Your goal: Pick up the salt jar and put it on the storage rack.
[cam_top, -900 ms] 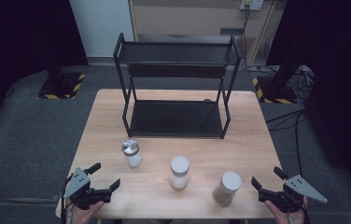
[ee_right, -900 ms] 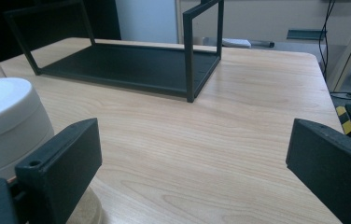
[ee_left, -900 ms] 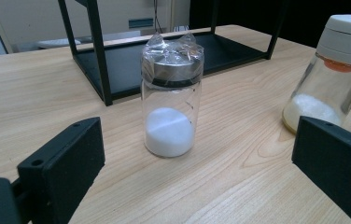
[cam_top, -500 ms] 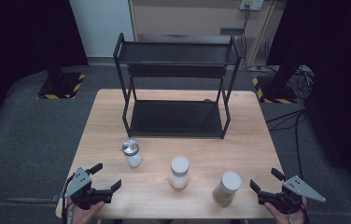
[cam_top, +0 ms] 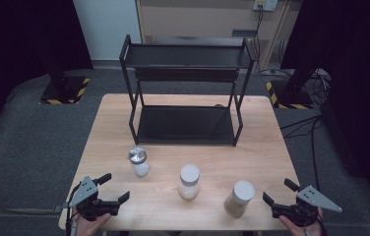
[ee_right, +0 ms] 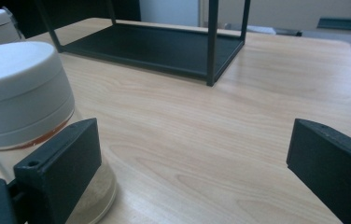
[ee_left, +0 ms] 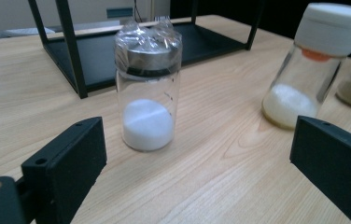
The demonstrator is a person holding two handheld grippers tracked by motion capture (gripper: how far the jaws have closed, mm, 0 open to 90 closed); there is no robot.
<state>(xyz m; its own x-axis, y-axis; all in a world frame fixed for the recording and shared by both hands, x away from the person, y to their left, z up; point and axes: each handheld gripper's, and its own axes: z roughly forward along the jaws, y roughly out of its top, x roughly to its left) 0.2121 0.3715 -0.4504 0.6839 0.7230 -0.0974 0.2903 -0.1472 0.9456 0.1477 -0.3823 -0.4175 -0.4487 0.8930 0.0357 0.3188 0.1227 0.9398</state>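
The right tongs [cam_top: 280, 191] have crept slightly toward the table's middle.

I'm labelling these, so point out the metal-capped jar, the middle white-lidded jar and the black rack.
metal-capped jar [ee_left: 148, 100], left gripper view, on its glass wall.
middle white-lidded jar [cam_top: 189, 174], high view, on its lid.
black rack [cam_top: 185, 125], high view, on its lower shelf.

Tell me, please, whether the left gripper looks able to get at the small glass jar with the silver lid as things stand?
Probably yes: the left gripper is open, and only bare wooden table lies between it and the small glass jar with the silver lid.
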